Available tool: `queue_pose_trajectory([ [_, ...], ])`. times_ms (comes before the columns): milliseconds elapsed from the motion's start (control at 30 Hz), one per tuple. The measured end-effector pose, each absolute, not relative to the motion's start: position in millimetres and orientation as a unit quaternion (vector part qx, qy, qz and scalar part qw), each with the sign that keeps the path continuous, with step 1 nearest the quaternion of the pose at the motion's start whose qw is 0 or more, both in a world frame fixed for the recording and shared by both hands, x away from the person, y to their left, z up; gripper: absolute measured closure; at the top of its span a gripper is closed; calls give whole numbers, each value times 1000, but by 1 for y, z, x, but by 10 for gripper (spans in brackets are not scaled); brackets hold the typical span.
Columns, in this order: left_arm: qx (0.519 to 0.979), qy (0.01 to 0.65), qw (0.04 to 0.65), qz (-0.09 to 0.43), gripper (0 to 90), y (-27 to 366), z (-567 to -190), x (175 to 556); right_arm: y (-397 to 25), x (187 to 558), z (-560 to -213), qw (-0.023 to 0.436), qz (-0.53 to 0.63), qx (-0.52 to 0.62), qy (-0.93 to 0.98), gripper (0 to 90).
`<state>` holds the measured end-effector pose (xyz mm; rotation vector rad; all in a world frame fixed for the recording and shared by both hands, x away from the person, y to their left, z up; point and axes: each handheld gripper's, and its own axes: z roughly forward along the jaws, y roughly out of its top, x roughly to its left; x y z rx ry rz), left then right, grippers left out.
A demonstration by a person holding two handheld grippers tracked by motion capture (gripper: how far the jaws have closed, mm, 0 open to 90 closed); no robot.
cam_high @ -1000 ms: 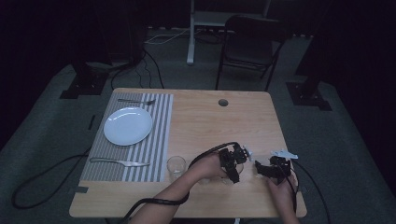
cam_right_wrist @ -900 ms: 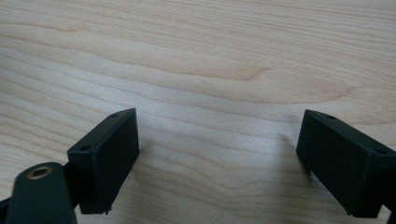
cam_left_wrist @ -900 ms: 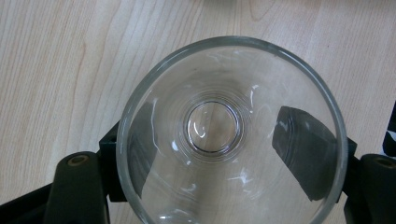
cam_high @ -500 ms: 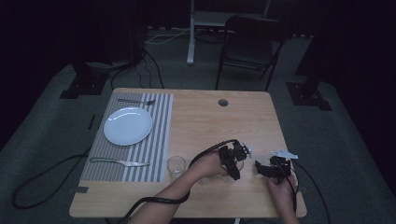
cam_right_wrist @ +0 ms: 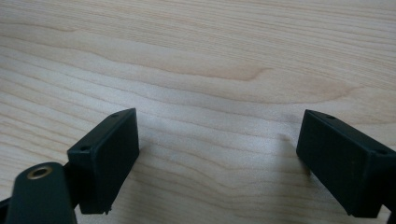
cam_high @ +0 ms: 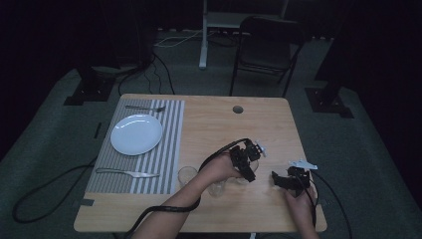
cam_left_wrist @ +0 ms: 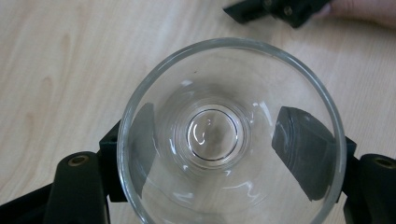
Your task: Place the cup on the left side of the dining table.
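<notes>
As it sits between black jaws, clear round glass [cam_left_wrist: 231, 135], upright, empty

The glass [cam_left_wrist: 231, 135] runs off the bottom edge of the left gripper view (its near rim is cut away), and whether the pads [cam_left_wrist: 302, 154] touch its wall cannot be told.
</notes>
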<state>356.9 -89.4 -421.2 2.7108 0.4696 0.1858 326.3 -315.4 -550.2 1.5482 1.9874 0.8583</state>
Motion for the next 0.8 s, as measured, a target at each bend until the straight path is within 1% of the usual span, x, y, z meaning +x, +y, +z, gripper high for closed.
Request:
queue_pose_trajectory([
  [67,963,171,196,66,291,-87,-419,359,-315,326,-550,238,313,565,725,127],
  [100,958,187,203,77,292,-83,-416,364,-315,326,-550,238,313,565,725,127],
  [167,955,197,208,78,291,-78,-413,369,-315,326,-550,238,313,565,725,127],
  [267,953,204,209,76,291,-72,-411,373,-315,326,-550,238,313,565,725,126],
  [400,949,222,207,89,291,-60,-406,381,-315,326,-550,238,313,565,725,127],
  [467,943,235,210,102,291,-48,-400,386,-315,326,-550,238,313,565,725,127],
  [533,942,240,212,102,291,-43,-398,388,-315,326,-550,238,313,565,725,127],
  [567,937,254,217,100,291,-33,-395,392,-315,326,-550,238,313,565,725,127],
  [800,933,275,204,111,291,-10,-392,400,-315,326,-550,238,314,565,725,127],
])
